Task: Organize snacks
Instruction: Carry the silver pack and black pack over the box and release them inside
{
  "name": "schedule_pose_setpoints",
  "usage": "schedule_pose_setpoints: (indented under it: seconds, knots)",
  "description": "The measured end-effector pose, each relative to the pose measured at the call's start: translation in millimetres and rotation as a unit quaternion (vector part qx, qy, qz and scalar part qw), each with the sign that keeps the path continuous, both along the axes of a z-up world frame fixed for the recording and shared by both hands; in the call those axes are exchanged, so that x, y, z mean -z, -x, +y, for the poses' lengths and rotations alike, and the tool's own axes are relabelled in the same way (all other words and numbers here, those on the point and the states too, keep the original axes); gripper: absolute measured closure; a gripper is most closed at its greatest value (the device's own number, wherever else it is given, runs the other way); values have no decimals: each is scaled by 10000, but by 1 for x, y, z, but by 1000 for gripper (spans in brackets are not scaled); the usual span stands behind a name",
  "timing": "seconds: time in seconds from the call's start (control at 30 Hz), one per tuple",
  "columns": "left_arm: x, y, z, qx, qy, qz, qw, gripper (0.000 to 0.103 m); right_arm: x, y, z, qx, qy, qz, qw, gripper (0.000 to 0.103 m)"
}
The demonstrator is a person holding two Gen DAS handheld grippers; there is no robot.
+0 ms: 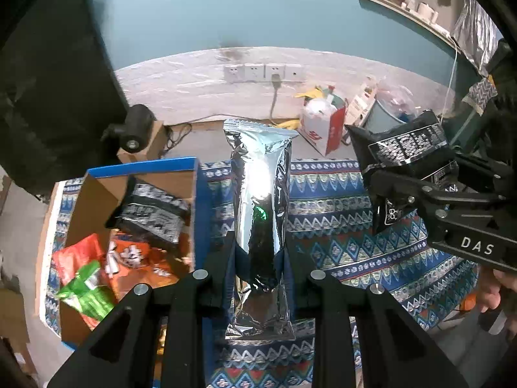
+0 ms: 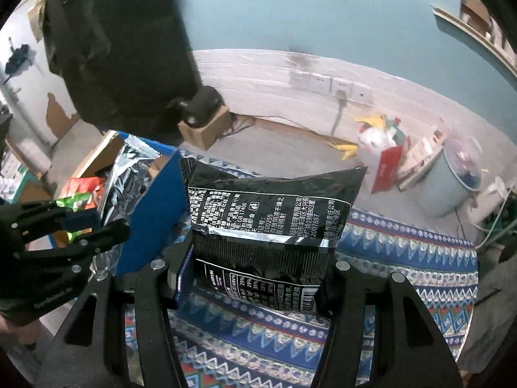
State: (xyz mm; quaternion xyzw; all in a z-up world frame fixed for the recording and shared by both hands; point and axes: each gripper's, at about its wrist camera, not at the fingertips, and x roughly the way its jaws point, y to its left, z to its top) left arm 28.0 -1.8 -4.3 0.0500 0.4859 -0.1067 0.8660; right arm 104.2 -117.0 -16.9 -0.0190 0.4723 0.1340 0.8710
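Silver packet: a long foil packet [image 1: 260, 213] stands upright in the left gripper [image 1: 258, 274], up off the patterned cloth [image 1: 339, 223], just right of the box.
Left gripper: fingers squeezed tight on the silver packet's lower half, nearly together.
Black bag: a black snack bag [image 2: 268, 226] with white print, carried flat-on in the right gripper [image 2: 258, 278], above the cloth.
Right gripper: fingers about half apart and clamped on the bag's two sides; from the left wrist view the same bag [image 1: 404, 155] hangs at far right in that gripper.
Box: a blue cardboard box [image 1: 197, 200] sits left on the cloth, its top open, brown inside.
In the box: another black bag [image 1: 152, 213] at the far end, an orange packet [image 1: 129, 255] in the middle, a green packet [image 1: 87, 291] nearest.
Cloth: blue, red and white zigzag bands, spread under everything.
Beyond: wall sockets [image 1: 263, 72] on the far wall, a red-and-white bag [image 1: 323, 126] on the floor to the right.
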Motion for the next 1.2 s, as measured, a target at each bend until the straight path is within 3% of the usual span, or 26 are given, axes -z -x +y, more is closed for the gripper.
schedule_pose_setpoints:
  seconds: [0.6,1.0,1.13,1.2]
  knots:
    - [-7,9,109,-857,91,-142,9962,77,9,-16,86,-672,-77,63,9977,46]
    - [33,-16,172,-1620,254,281,9861,76,29,-28,130,-934,-82,295,9952,46]
    - [30,-13,185,-1849,238,247,9822,46,30,-28,143,-1034,-65,303,9942,46]
    - [28,-11,191,-1929,287,245,9805,41,32,-30,152,-1103,-48,315,9934,46]
